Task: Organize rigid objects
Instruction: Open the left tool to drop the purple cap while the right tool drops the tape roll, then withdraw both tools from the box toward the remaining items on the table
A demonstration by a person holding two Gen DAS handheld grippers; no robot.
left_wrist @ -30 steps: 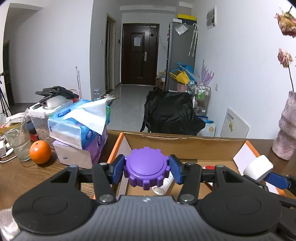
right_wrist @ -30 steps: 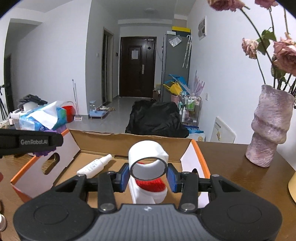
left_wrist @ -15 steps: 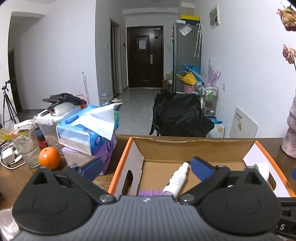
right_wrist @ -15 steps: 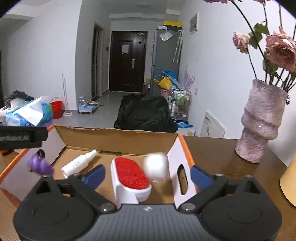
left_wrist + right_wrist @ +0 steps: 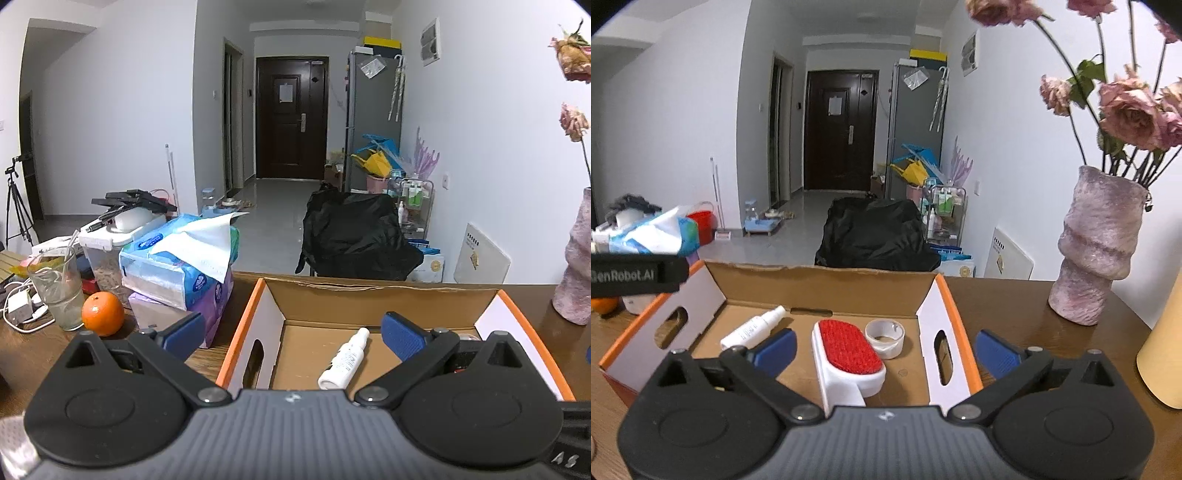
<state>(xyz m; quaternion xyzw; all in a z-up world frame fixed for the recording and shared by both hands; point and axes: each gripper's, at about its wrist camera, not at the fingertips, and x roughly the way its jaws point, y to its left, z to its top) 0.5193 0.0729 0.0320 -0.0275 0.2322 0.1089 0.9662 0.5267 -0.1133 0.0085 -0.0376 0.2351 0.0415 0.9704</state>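
Observation:
An open cardboard box (image 5: 827, 284) with orange edges stands on the wooden table. Inside it lie a white spray bottle (image 5: 751, 328), a white brush with a red pad (image 5: 849, 352) and a white tape ring (image 5: 884, 334). My right gripper (image 5: 884, 349) hovers over the box's near right side, open with nothing between its fingers. In the left wrist view my left gripper (image 5: 293, 332) is open and empty above the near left wall of the box (image 5: 369, 290), with the spray bottle (image 5: 345, 360) below it. The purple cap is hidden.
Left of the box sit stacked tissue packs (image 5: 181, 266), an orange (image 5: 102, 313), a glass (image 5: 59, 288) and cables. A pink vase with dried roses (image 5: 1097, 254) stands on the table to the right, with a yellow object (image 5: 1165, 347) at the right edge.
Both grippers opened wide. The left let go of the purple cap, which dropped out of sight. The right let go of the tape ring, which now lies in the box.

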